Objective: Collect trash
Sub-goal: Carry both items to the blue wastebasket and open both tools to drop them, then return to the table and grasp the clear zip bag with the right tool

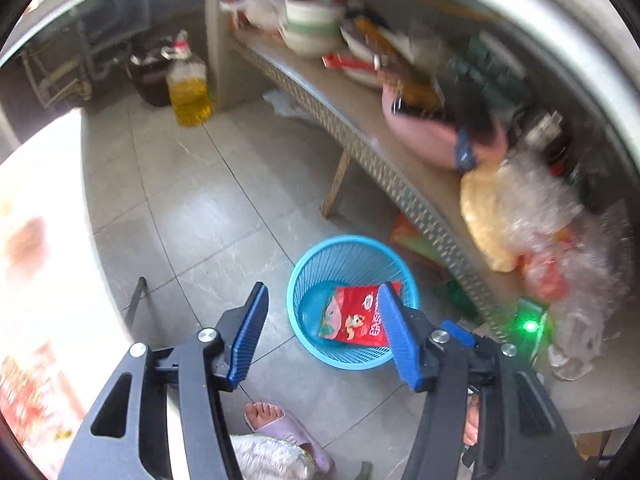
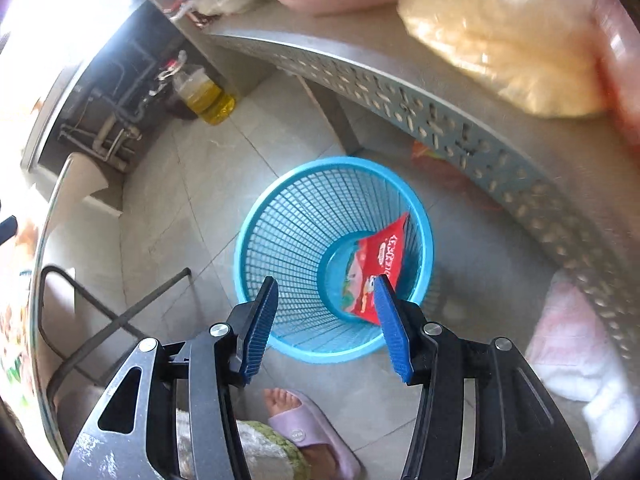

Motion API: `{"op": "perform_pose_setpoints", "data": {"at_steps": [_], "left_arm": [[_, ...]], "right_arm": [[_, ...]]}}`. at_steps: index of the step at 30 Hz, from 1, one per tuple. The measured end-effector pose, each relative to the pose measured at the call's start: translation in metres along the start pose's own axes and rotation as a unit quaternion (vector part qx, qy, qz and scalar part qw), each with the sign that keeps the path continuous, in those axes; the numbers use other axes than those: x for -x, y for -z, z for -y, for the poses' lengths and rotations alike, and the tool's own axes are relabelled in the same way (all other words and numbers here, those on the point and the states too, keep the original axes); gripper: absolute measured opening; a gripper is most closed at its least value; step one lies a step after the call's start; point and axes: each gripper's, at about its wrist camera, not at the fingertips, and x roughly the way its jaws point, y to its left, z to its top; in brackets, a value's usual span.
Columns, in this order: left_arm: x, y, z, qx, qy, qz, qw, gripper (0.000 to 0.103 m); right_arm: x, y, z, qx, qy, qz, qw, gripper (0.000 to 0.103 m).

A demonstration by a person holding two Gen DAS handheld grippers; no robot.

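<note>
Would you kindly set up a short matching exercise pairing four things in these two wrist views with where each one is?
Things:
1. red snack packet
2. blue mesh basket
3. bottle of yellow oil
4. lilac slipper

Places:
A. on the floor by the far wall, beside the pipes
B. on the person's foot, below the grippers
C. inside the basket, leaning on its wall
D. on the floor tiles beside the long perforated-edge table

Pairs: 1-C, 2-D, 3-A, 4-B
</note>
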Motion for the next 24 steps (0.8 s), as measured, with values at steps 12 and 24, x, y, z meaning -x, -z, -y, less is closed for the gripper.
{"op": "perform_pose_setpoints", "data": {"at_steps": [12, 24], "left_arm": [[0.173, 0.143, -0.070, 0.075, -0.053, 0.187, 0.9780, 0.070], [0.226, 0.249, -0.141, 0.165, -0.097, 0.267, 0.9446, 0.070]], "right_arm": [[0.075, -0.006, -0.135, 0.169, -0.130, 0.046, 0.976, 0.067], [0.096, 0.055, -0.301, 0.402, -0.193, 0.081, 0.891, 0.080]]}}
